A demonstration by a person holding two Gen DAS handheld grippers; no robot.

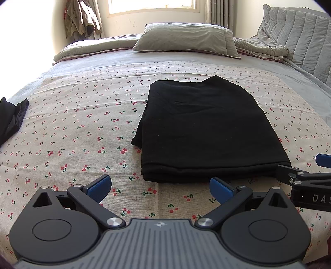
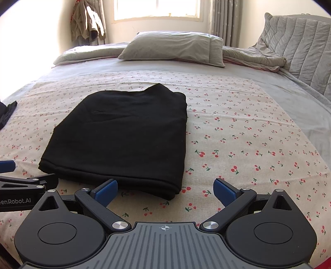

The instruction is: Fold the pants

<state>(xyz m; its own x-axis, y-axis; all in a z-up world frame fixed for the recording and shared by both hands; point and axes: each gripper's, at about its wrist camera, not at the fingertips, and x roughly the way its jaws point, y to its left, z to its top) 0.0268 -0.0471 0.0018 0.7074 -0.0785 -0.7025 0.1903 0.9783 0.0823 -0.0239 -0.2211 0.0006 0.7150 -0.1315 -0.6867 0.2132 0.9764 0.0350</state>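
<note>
**Fingers apart on both grippers; pants lie folded on bed**

Fingers: left gripper (image 1: 160, 187) has its blue pads (image 1: 99, 187) spread wide, nothing between them, held over the cherry-print sheet (image 1: 82, 128) just short of the pants' near edge. Right gripper (image 2: 165, 189) same condition: pads (image 2: 106, 190) wide apart, nothing gripped. Its left pad sits right at the near folded edge of the pants; contact vs. just beside can't be told. Right pad is over bare sheet, clear of the cloth.

Task item: black pants (image 1: 204, 128) lie flat on the sheet as a compact, roughly rectangular stack, several layers showing along near edge. In right wrist view the same pants (image 2: 124, 132) sit left of centre; in left wrist view, right of centre. So the stack is between the two grippers' lines of sight, approx. Far edge has a small raised peak.

Cross-check: right gripper's finger tip shows at right margin of left view, close to the pants' near-right corner. Left gripper shows at left margin of right view, near the near-left corner.

Other items: second dark garment (image 1: 12, 118) at far left of bed, well apart from pants. Grey pillow (image 1: 186, 39) at far side of the bed, rumpled grey quilt (image 1: 262, 49) beside it, padded headboard (image 1: 300, 37) at right. Window (image 1: 153, 6) behind, jacket (image 1: 82, 18) hanging to its left.
</note>
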